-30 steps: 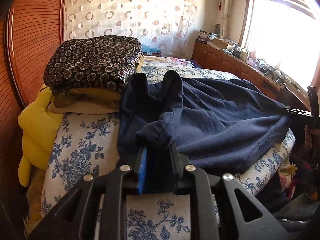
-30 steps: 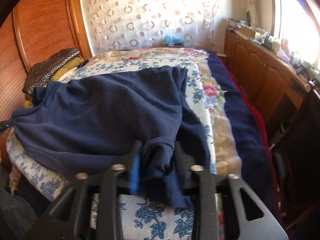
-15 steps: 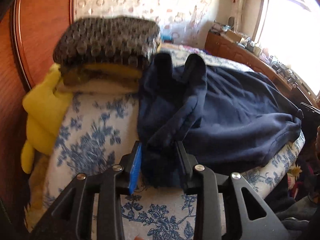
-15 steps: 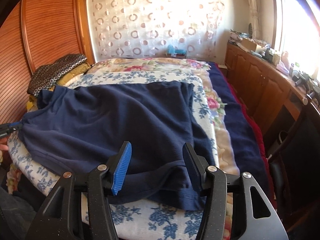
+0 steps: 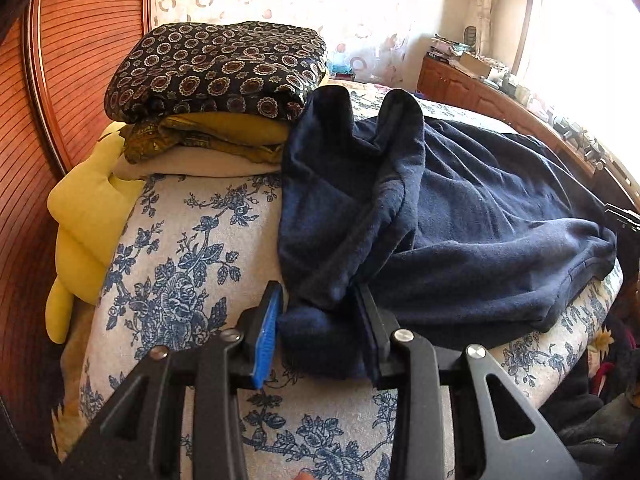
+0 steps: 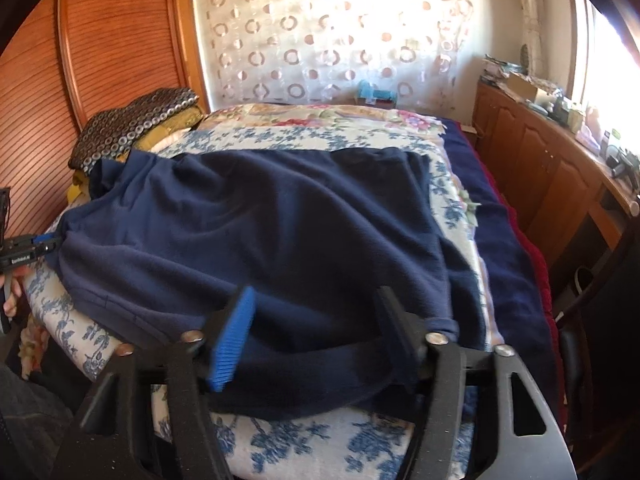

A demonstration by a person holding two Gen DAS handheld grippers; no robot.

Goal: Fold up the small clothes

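We've got the navy fleece top spread on the blue-floral bed cover. Long axis runs side to side across the bed in the right wrist view; which end is collar we can't tell. Near hem sags over the bed's front edge.

Left gripper: jaws opening, w/ a bunched corner of the top between them; the cloth fills the gap and touches both pads, so we read it as a pinch easing off. That corner stands up in two humps just beside the folded stack, dark circle-print cloth on top.

Right gripper: jaws opening, spread wide over the hem, pads not pressing cloth.

Writing: small white label on the left gripper's body at the right wrist view's left edge, too small to read.

Vs 1 s ago: right gripper had a fold of hem clamped, now let go; fabric lies flatter. Left gripper's gap is wider and it sits lower.
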